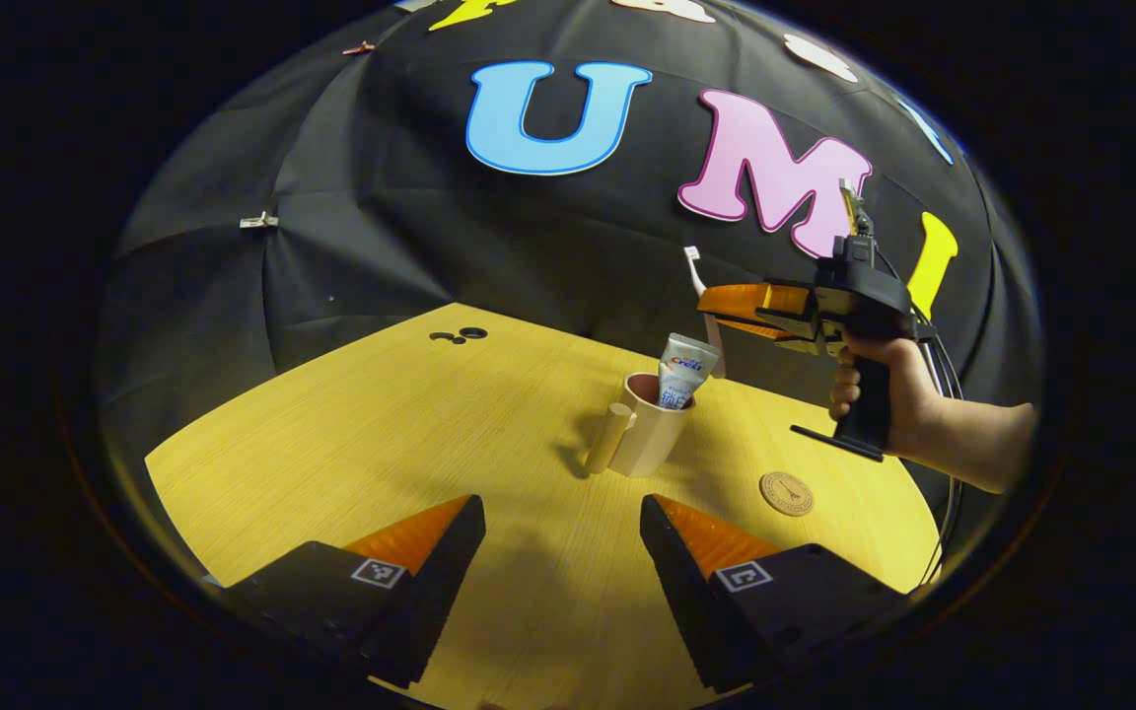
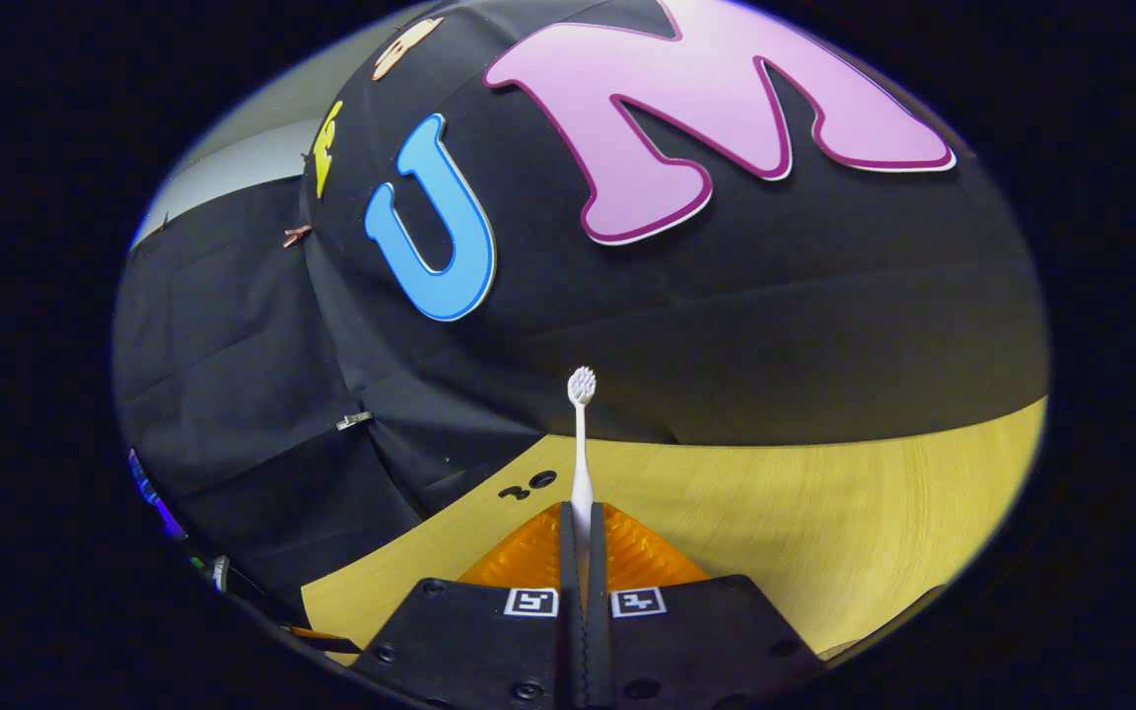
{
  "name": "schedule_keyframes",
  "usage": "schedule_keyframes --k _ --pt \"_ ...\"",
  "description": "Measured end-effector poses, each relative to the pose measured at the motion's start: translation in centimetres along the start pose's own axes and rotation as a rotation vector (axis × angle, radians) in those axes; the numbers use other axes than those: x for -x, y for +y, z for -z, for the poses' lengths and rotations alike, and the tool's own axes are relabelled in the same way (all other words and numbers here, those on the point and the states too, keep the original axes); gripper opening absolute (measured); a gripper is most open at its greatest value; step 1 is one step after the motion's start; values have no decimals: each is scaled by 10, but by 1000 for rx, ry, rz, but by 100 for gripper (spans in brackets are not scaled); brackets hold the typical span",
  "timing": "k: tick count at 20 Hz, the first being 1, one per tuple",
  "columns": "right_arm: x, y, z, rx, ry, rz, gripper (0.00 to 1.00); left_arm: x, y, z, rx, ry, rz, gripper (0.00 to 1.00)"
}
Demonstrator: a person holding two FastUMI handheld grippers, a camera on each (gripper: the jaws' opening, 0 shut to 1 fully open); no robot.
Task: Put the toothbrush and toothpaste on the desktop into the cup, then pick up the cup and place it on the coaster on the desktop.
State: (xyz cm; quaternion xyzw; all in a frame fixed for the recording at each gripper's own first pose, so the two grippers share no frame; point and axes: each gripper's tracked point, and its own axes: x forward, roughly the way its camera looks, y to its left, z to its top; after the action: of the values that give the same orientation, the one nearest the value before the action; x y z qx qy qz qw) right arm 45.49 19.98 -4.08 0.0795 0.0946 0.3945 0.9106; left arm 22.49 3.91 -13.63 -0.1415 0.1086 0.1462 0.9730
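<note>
Left gripper (image 1: pixel 562 552) spread; right gripper (image 2: pixel 582 537) pinching toothbrush (image 2: pixel 581 434) above cup (image 1: pixel 652 434).

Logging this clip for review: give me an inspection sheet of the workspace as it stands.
Surface: yellow wood-grain desktop, holes near its far edge.
Job's things: toothpaste stands in the cup; toothbrush held upright above the cup; coaster bare, right of the cup.
Clutter: nothing seen.
Grippers: left hand-held gripper open, low over the desktop; right hand-held gripper shut on toothbrush.
Cables: wires behind the right hand-held gripper.
Surroundings: black cloth wall, clipped.
</note>
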Motion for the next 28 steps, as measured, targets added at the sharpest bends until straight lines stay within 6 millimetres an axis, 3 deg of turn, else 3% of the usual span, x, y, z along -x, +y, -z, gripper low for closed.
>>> schedule_keyframes --k 4,10,16,21,22,23,24,27,28 --pt "-20 0 7 13 -20 -41 5 -9 5 7 -10 11 17 98" --pt "-34 0 34 31 -5 -96 5 -18 11 18 -38 24 25 98" --pt "-23 -14 45 -42 -2 -75 5 -21 9 26 -44 40 26 98" --pt "-6 -9 54 -52 28 -105 12 -24 -1 29 -69 42 36 98" --pt "1 -8 54 -58 27 -104 1 -25 -4 28 -71 40 40 98" --pt "10 -9 55 -56 29 -100 5 -24 -7 27 -72 38 43 98" --pt "19 -10 57 -40 34 -91 40 -24 -10 27 -72 36 47 98" --pt "47 -25 55 2 36 -31 42 -23 -20 23 -75 32 65 98" --pt "59 -32 54 -2 33 -5 58 -23 -22 22 -83 31 73 98"
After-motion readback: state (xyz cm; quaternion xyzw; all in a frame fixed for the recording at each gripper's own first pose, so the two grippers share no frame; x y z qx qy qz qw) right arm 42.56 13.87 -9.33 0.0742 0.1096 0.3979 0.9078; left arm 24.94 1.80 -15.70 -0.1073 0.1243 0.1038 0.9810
